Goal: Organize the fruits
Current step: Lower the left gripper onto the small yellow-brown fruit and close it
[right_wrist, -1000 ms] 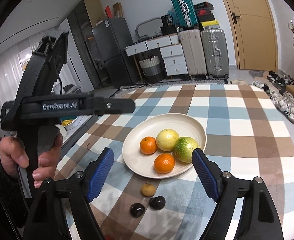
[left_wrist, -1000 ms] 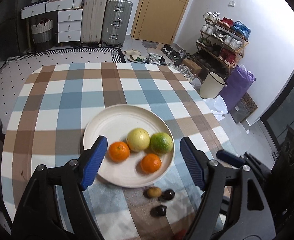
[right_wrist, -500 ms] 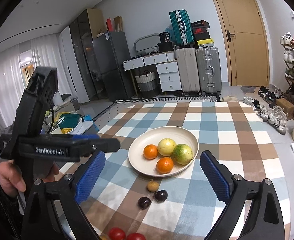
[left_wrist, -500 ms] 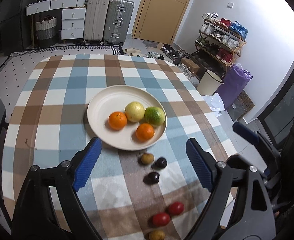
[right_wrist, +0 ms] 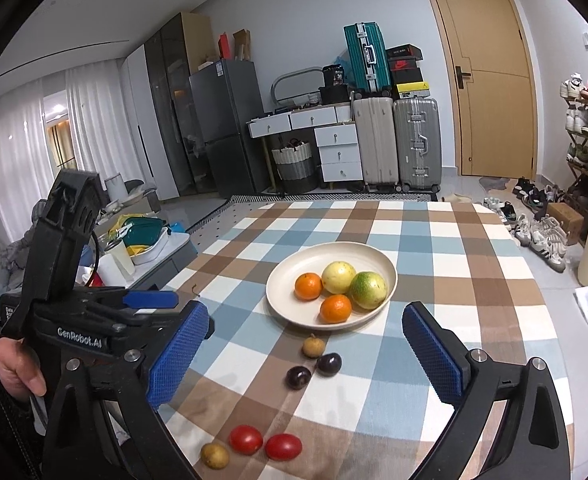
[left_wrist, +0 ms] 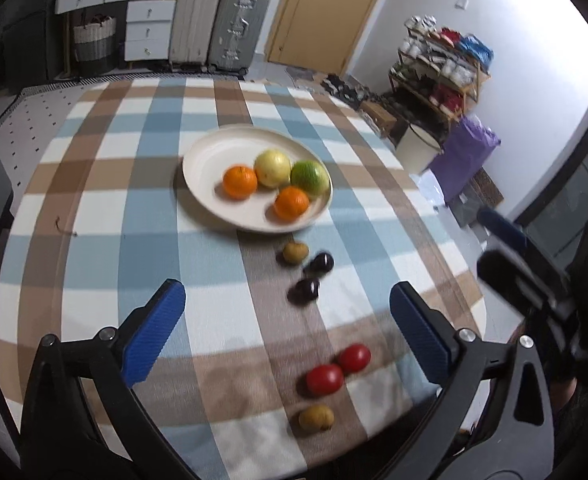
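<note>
Left wrist view: left gripper (left_wrist: pixel 282 312) hangs over the checked counter (left_wrist: pixel 94 216), jaws opening, nothing between them. Right gripper (right_wrist: pixel 306 340) jaws spread wide, also empty; the left one's body shows at 9 o'clock in the right wrist view, a hand (right_wrist: pixel 14 364) around its grip.

Plate (left_wrist: pixel 214 152) sits mid-counter with four fruits touching in a cluster: two oranges (left_wrist: pixel 240 182), a yellow round fruit (left_wrist: pixel 273 163), a green citrus (left_wrist: pixel 310 176). Loose on the cloth at 6 o'clock of the plate: a small tan fruit (left_wrist: pixel 295 252), likely a longan, then two dark plums (left_wrist: pixel 319 262) just beside each other. Near the counter's front edge: two cherry tomatoes (left_wrist: pixel 325 379) touching, and a second tan fruit (left_wrist: pixel 316 418).

Handling, judged: all the loose pieces are small, light, round, so they will roll if nudged. Tomatoes and plums are thin-skinned and slick, easy to bruise; pinch gently across the widest middle, jaws coming straight down either side. Tan ones look firmer with a dry shell and tolerate more squeeze. Plate is stiff with a low rim; set pieces in the bare 9 o'clock half.
</note>
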`<state>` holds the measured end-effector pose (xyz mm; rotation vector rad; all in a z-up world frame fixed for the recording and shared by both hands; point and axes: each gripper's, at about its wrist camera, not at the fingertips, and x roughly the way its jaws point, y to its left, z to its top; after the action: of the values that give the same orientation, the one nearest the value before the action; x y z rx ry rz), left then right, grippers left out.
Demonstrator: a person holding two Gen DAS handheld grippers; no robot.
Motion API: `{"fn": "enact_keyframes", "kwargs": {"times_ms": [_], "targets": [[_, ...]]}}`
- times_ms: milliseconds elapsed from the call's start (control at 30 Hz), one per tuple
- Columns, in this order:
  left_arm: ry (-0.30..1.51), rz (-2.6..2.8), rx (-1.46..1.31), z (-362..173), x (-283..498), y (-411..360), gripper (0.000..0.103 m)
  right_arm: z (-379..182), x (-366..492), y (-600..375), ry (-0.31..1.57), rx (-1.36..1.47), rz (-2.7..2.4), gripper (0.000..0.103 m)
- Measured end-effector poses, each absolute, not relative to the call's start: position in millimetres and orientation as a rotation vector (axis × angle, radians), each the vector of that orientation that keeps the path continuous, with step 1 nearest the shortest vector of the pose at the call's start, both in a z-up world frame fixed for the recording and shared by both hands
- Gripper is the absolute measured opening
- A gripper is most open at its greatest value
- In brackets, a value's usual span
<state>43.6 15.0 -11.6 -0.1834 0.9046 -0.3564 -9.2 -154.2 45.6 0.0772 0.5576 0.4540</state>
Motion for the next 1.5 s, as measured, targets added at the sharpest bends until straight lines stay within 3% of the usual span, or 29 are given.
{"fn": "enact_keyframes", "kwargs": {"times_ms": [1133, 1333, 1500], "targets": [[1.156, -0.470, 0.072, -94.8, -0.8, -36.6, 0.101, -0.4, -23.3, -163.6, 0.721, 0.100, 0.447, 0.100], [1.185, -0.462, 0.076, -102.5, 1.1, -35.3, 0.089, -5.4, -22.8, -166.4, 0.740, 0.111, 0.440, 0.100], [1.214, -0.462, 0.085, -108.0, 2.0, -34.9, 0.064, -8.2, -21.5, -167.4, 0.746, 0.119, 0.438, 0.100]]}}
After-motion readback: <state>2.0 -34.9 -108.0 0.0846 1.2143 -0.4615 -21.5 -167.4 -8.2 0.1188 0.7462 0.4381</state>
